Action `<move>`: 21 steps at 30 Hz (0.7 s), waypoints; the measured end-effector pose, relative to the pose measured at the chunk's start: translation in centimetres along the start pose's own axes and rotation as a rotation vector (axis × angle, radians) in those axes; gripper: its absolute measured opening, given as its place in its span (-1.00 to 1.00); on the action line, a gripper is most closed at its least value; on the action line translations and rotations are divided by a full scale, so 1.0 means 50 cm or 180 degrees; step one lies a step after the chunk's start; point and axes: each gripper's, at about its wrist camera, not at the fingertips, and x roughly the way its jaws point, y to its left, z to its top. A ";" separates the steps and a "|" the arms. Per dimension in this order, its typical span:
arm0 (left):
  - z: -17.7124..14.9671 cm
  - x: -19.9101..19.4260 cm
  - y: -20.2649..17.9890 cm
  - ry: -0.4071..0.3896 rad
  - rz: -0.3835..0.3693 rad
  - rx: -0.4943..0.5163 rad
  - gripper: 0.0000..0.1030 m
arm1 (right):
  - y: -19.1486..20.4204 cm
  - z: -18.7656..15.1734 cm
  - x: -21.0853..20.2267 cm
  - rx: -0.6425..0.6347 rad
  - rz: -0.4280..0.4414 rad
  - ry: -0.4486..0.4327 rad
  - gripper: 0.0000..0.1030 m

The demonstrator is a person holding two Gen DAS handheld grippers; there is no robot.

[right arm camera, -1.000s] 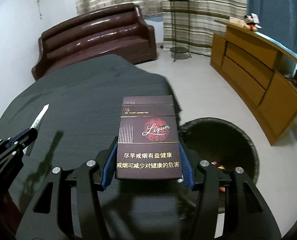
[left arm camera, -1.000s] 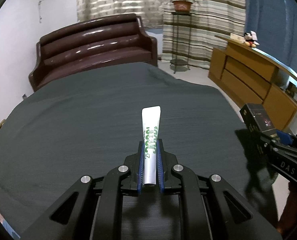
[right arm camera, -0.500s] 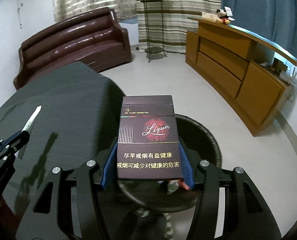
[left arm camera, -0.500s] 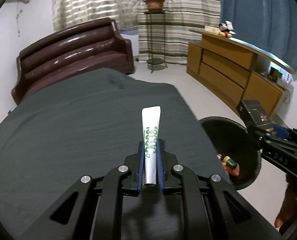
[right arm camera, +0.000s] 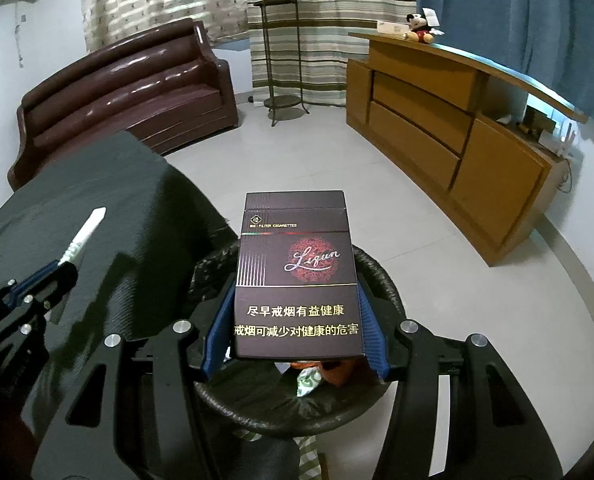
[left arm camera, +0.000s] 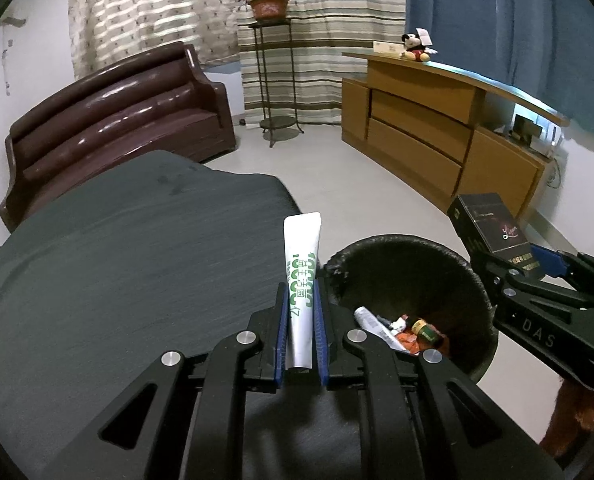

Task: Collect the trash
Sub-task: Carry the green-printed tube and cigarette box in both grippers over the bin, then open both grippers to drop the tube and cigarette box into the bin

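Note:
My left gripper (left arm camera: 301,312) is shut on a white and green toothpaste tube (left arm camera: 301,264), held above the right edge of the dark table (left arm camera: 117,272), just left of the black trash bin (left arm camera: 469,280). My right gripper (right arm camera: 295,320) is shut on a dark cigarette box (right arm camera: 295,276) and holds it over the trash bin (right arm camera: 381,276). The bin holds several pieces of trash (left arm camera: 409,330). The right gripper with the box (left arm camera: 491,232) shows in the left wrist view; the left gripper with the tube (right arm camera: 85,234) shows in the right wrist view.
A brown sofa (left arm camera: 109,120) stands behind the table. A metal plant stand (left arm camera: 273,80) is by the curtains. A long wooden cabinet (left arm camera: 437,136) with a plush toy (left arm camera: 417,46) lines the right wall. Pale tiled floor (right arm camera: 297,160) surrounds the bin.
Both grippers have swung right, off the table toward the bin. The cigarette box now hangs over the bin's opening, and the tube has reached the table's right edge beside the bin.

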 end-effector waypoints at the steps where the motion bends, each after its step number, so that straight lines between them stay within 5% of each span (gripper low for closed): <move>1: 0.003 0.004 -0.007 0.0000 -0.0010 0.0009 -0.74 | -0.004 0.000 0.000 0.0012 -0.0007 -0.0001 0.04; 14: 0.020 0.044 -0.053 0.0052 -0.0074 0.0111 -0.70 | -0.052 0.012 0.028 0.0189 -0.0099 -0.0002 0.04; 18: 0.020 0.050 -0.055 0.0115 -0.0076 0.0092 -0.61 | -0.063 0.006 0.039 0.0254 -0.0081 0.0054 0.15; 21: 0.023 0.052 -0.059 0.0134 -0.0067 0.0097 -0.33 | -0.067 0.004 0.043 0.0267 -0.0095 0.0074 0.17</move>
